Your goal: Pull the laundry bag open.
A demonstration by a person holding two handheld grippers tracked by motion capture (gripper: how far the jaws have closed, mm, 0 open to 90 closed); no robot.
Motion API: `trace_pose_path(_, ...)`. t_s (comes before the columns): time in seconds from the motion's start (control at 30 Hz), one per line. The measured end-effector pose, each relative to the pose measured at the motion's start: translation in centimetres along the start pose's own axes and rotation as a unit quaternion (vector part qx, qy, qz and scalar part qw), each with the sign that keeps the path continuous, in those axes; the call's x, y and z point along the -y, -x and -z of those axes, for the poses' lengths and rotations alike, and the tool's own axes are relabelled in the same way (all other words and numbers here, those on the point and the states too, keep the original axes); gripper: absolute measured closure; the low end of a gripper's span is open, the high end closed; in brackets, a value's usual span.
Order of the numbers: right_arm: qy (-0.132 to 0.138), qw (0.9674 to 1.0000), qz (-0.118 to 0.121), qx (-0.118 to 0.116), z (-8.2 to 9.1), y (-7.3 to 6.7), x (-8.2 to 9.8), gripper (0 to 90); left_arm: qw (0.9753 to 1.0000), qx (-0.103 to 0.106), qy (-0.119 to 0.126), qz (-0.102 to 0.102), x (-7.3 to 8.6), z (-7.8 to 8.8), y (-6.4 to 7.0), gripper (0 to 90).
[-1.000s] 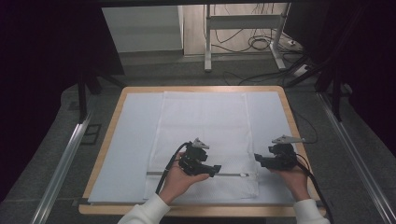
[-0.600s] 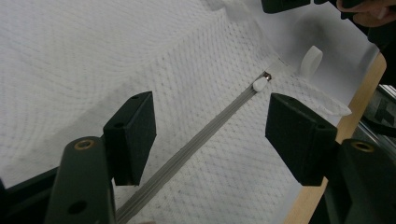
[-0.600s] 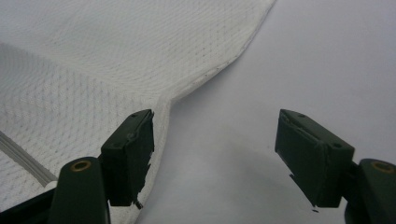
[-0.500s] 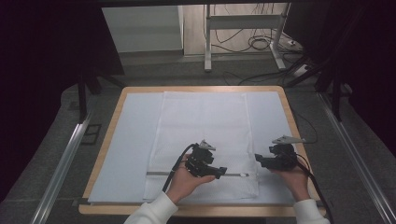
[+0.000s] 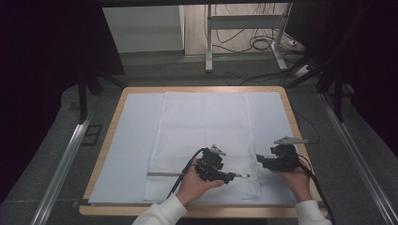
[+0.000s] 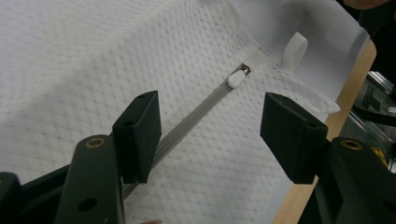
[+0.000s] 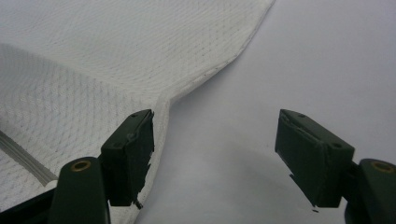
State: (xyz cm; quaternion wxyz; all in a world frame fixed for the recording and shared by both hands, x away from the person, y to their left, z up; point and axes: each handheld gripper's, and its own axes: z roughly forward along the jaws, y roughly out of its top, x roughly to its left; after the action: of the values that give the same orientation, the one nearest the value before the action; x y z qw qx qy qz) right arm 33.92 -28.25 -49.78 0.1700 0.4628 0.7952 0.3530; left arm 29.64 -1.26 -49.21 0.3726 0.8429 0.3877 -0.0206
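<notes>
White mesh laundry bag point(image 5: 202, 140) lies flat on the pale sheet point(image 5: 131, 140) covering the worktop point(image 5: 291, 112), its grey zipper point(image 6: 196, 114) running along the near end. Left gripper point(image 5: 224, 176) hovers over the zipper line, aimed at the white zipper pull point(image 6: 237, 78) near the bag's right end; its jaws have just been closing but nothing is between the pads yet, pull sits ahead of them. Right gripper point(image 5: 259, 161) waits at the bag's right edge, jaws apart, holding nothing; left pad looks just above the mesh hem, contact unclear. Step in hand: approach to the pull. Next move likely needs the left gripper forward to pinch the pull, right gripper pinning the hem for counter-tension.
</notes>
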Motion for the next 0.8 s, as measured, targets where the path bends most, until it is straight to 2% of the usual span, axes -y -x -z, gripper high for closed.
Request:
trace_pose_path(0.3,-0.004,1.0000,0.000,-0.001,-0.1,-0.1,0.0,27.6,0.9999,0.015,-0.007,-0.005,-0.5,-1.4,0.9,39.0)
trace_pose_path(0.5,-0.003,1.0000,-0.002,0.001,0.0,0.0,-0.1,27.6,0.9997,0.024,-0.009,0.002,-0.7,-1.9,1.1,40.3)
trace_pose_path(0.8,-0.004,1.0000,-0.002,0.002,0.0,-0.1,-0.1,27.5,0.9992,0.037,-0.015,-0.001,-1.0,-2.6,1.8,43.0)
